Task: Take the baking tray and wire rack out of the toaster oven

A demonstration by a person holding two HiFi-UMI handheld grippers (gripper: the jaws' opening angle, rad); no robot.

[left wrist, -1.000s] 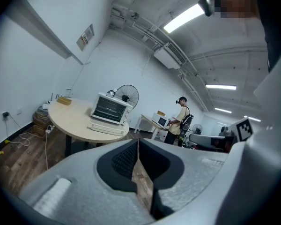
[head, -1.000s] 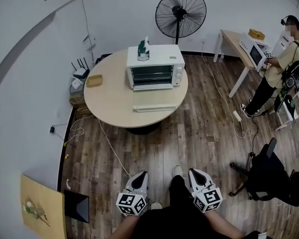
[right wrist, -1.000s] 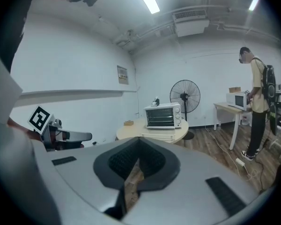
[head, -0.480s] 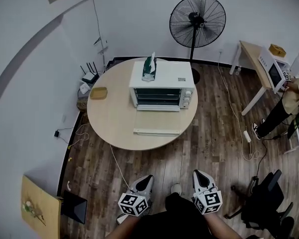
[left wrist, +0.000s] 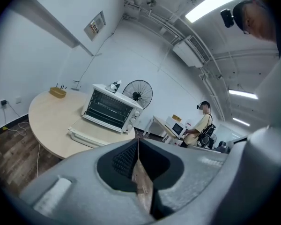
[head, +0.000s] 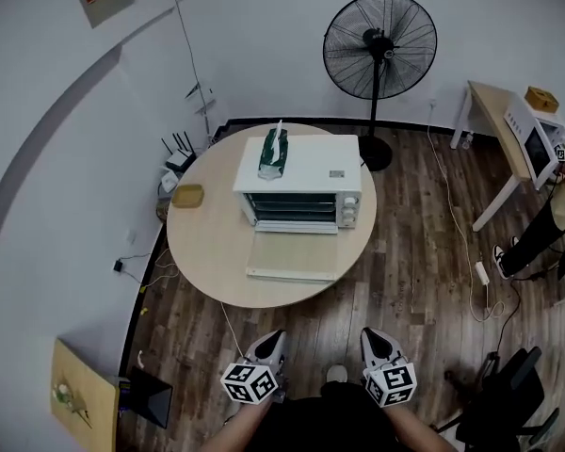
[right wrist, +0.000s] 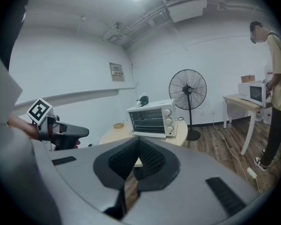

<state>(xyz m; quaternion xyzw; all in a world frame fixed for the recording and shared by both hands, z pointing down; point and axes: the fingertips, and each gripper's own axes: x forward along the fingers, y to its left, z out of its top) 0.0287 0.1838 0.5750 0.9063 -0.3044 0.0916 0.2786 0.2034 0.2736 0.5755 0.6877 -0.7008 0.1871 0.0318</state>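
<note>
Holding nothing, the left grey claw (head: 274, 336) and right grey claw (head: 368, 333) sit pinched shut; reaching the white metal toaster oven (head: 301, 179) shut, they might bump its open door (head: 295, 255).

Toaster oven (head: 299, 179) on round table (head: 207, 252); basket (head: 187, 195) left of it; fan (head: 379, 45) behind table, right.

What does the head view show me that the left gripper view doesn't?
Only the head view: the right gripper beside the left gripper, both held short of the round table. Only the left gripper view: the ceiling lights and that gripper's own jaws, closed with nothing between them. Both: the toaster oven on the table, and the standing fan behind it.
</note>
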